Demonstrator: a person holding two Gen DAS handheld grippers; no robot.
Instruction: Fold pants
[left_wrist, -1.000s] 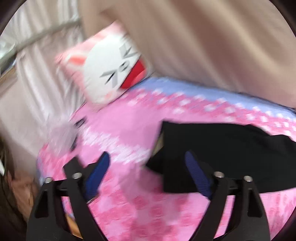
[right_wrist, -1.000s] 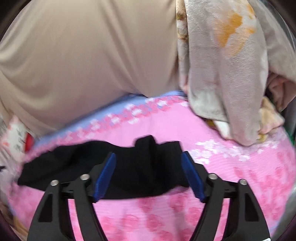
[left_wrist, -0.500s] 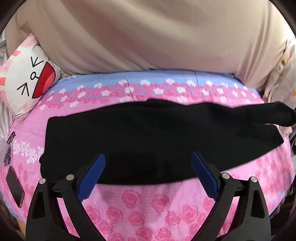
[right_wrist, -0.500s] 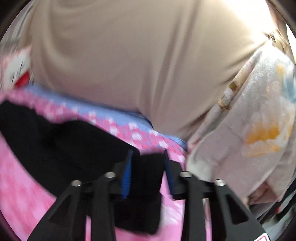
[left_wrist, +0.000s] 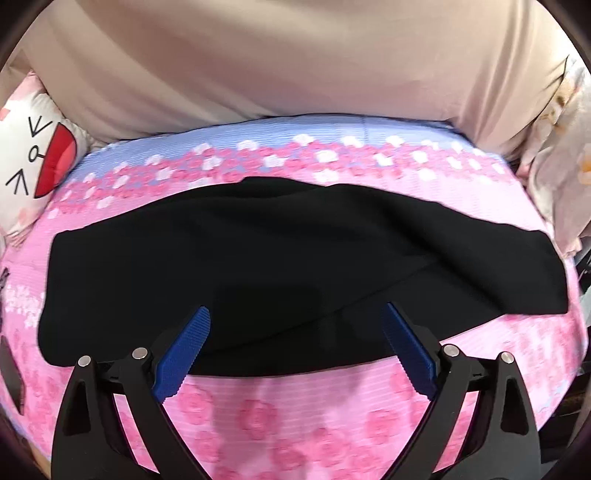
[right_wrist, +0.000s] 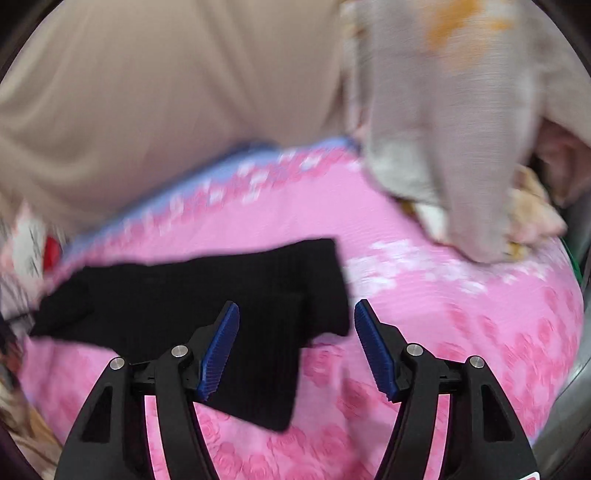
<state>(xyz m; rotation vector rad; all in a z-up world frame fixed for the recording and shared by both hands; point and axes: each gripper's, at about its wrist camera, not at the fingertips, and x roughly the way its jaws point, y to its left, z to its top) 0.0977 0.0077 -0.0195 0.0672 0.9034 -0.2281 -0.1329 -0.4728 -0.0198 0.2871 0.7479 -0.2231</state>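
Observation:
Black pants (left_wrist: 295, 258) lie flat across the pink flowered bed sheet (left_wrist: 295, 413), stretched from left to right. My left gripper (left_wrist: 295, 308) hovers open over the pants' near edge, around the middle, its blue pads (left_wrist: 184, 350) wide apart and clear of the cloth. In the right wrist view the right-hand end of the pants (right_wrist: 207, 295) lies in two overlapping layers. My right gripper (right_wrist: 298, 303) stands over that end with its jaws opening. The cloth lies between them, but the pads (right_wrist: 221, 343) do not press on it.
A cartoon-face pillow (left_wrist: 33, 155) rests at the bed's left end. A grey flowered blanket (right_wrist: 461, 129) is heaped at the right end. Beige fabric (left_wrist: 295, 55) hangs along the far side. A dark flat object (left_wrist: 11, 365) lies at the left edge.
The left gripper swung from the pillow end to the middle of the pants and dropped closer. The right gripper narrowed on the pants' end, then widened; that end now lies flat.

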